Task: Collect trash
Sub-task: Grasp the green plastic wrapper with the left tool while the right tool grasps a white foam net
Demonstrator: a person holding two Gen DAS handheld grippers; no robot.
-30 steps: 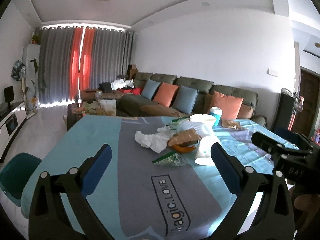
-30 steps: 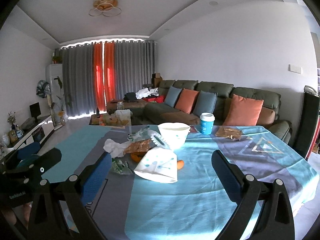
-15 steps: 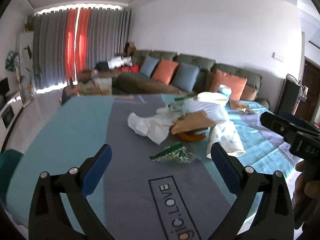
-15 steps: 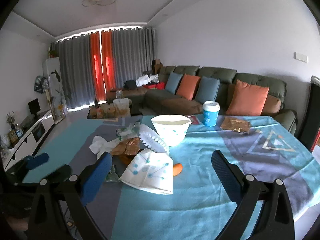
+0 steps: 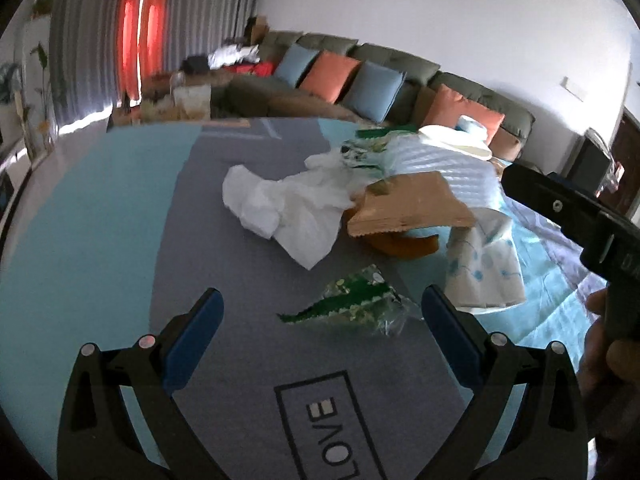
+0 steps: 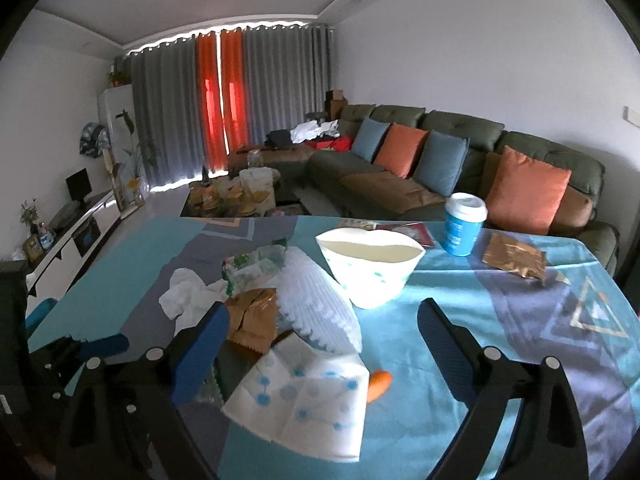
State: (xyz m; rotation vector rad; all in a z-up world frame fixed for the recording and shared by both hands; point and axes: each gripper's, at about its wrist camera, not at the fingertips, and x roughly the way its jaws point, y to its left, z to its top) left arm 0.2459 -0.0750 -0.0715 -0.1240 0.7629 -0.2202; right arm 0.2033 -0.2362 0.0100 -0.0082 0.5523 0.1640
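A: On the teal and grey tablecloth [image 5: 120, 240], left of the white dotted paper bowl [image 6: 372, 268], what lies there?

B: Farthest left of the bowl is a crumpled white tissue [image 5: 280, 208]. Next to it, closer to the bowl, a torn brown paper packet [image 5: 408, 206] rests on something orange, and a ribbed white paper piece [image 6: 316, 304] leans against the pile, just beside the bowl.

A: And the green snack wrapper?

B: The crinkled green and clear plastic wrapper [image 5: 356, 306] lies flat on the grey band, in front of the pile and well left of the bowl. It sits between the blue pads of the left gripper [image 5: 318, 318], a little beyond the tips, touching neither.

A: So that gripper holds nothing?

B: Nothing; its fingers are spread wide above the cloth.

A: In front of the bowl?

B: A flattened white paper bag with blue dots [image 6: 304, 404], with a small orange scrap [image 6: 380, 384] at its right edge. The right gripper [image 6: 322, 332] hangs over these, fingers wide apart and empty.

A: Right of the bowl?

B: A blue paper cup with a white lid [image 6: 462, 224] stands upright near it, and farther right a shiny brown foil packet [image 6: 514, 260] lies flat
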